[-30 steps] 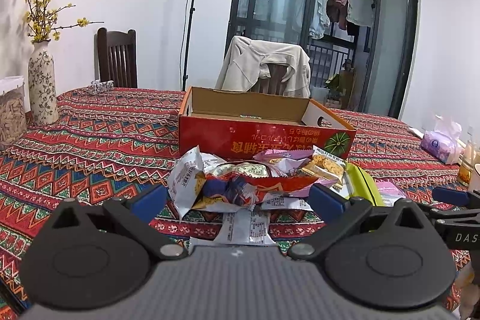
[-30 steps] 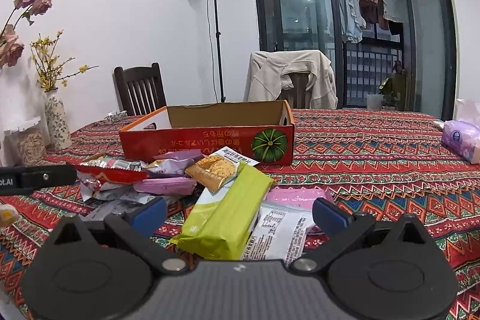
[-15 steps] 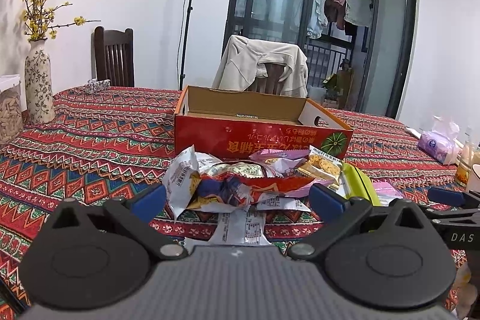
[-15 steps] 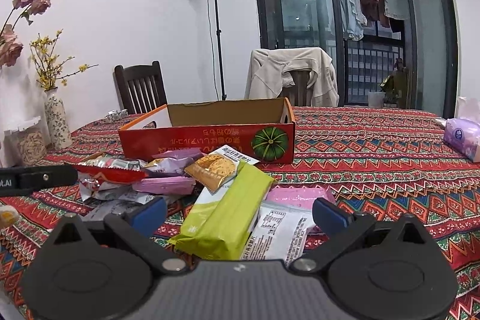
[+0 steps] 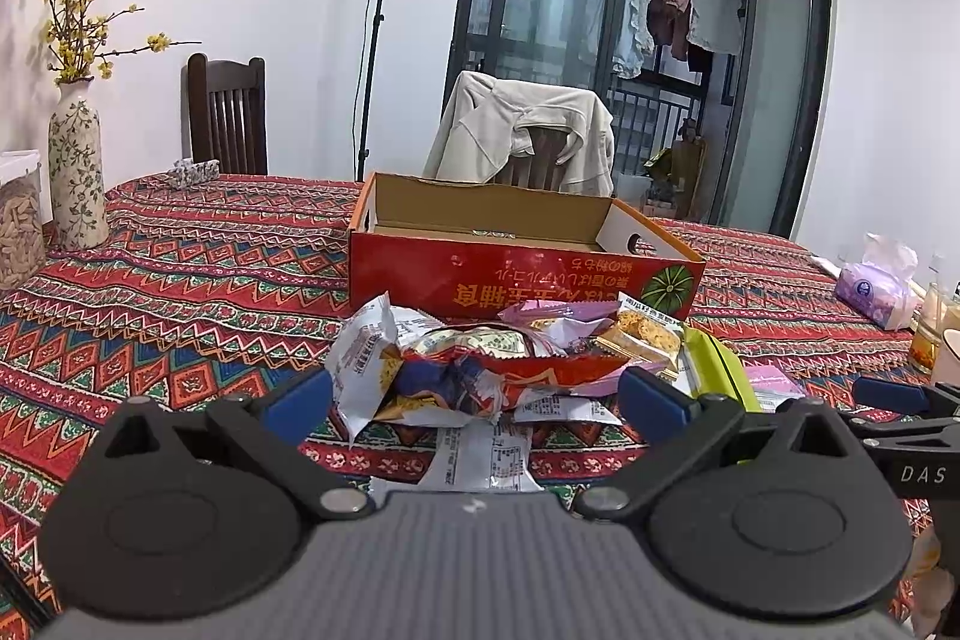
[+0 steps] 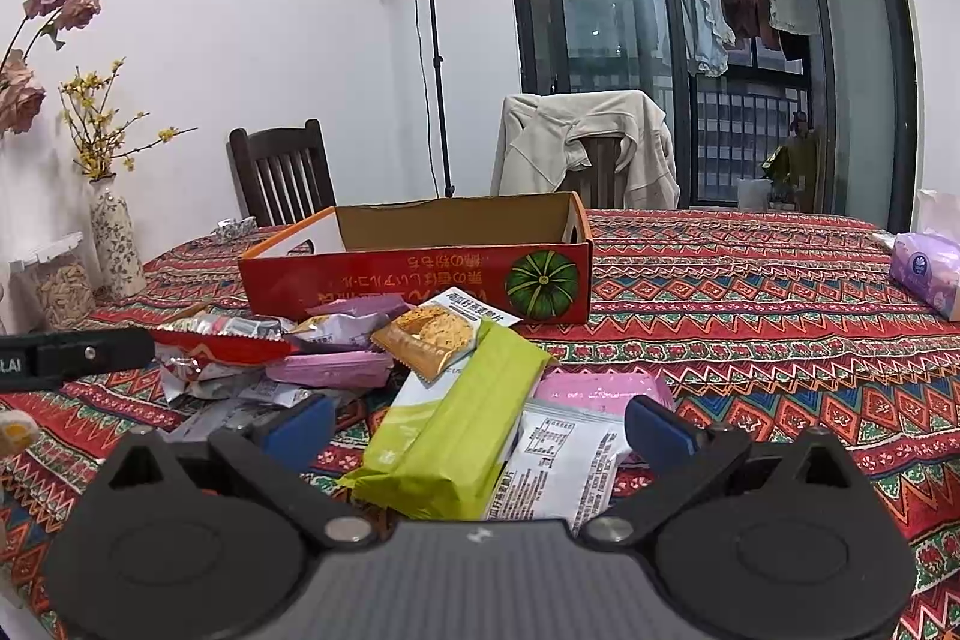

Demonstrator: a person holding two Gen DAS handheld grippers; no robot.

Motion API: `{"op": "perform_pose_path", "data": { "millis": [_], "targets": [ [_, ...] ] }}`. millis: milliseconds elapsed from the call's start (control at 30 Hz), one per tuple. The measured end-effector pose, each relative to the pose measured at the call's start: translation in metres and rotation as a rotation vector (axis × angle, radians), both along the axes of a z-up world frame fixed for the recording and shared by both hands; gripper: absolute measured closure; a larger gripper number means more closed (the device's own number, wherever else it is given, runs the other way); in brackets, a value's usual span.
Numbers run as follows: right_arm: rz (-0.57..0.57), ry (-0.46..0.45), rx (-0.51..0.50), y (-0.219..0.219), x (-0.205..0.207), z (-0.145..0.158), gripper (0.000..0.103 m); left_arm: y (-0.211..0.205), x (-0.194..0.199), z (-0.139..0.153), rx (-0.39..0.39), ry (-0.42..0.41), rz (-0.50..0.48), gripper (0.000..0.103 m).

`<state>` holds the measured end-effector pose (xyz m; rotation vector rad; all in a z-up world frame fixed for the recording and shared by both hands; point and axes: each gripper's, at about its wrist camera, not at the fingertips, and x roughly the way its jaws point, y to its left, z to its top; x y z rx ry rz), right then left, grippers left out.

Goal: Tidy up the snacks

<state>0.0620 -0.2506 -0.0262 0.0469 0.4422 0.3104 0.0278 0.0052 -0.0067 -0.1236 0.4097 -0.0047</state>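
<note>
At nine o'clock we see our left gripper (image 5: pixel 474 403) spread wide and empty before the snack pile (image 5: pixel 480 370). At twelve sits the red box (image 6: pixel 420 274). Toward three, our right gripper (image 6: pixel 477 427) gapes, straddling the green packet (image 6: pixel 462 424).

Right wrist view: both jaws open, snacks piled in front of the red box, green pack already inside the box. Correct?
Not quite. The green pack is not in the box; it lies on the pile in front of it, between the open jaws of the right gripper. The right wrist view shows this. Left gripper also open, snacks in front of the box.
</note>
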Motion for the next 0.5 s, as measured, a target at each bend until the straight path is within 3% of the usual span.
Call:
{"op": "perform_pose_path", "data": {
  "millis": [500],
  "targets": [
    [0.000,0.005,-0.002,0.0004,-0.0008,-0.0012,0.000,0.0002,-0.0003,0.0000,0.000,0.002,-0.003,0.000]
  ]
}}
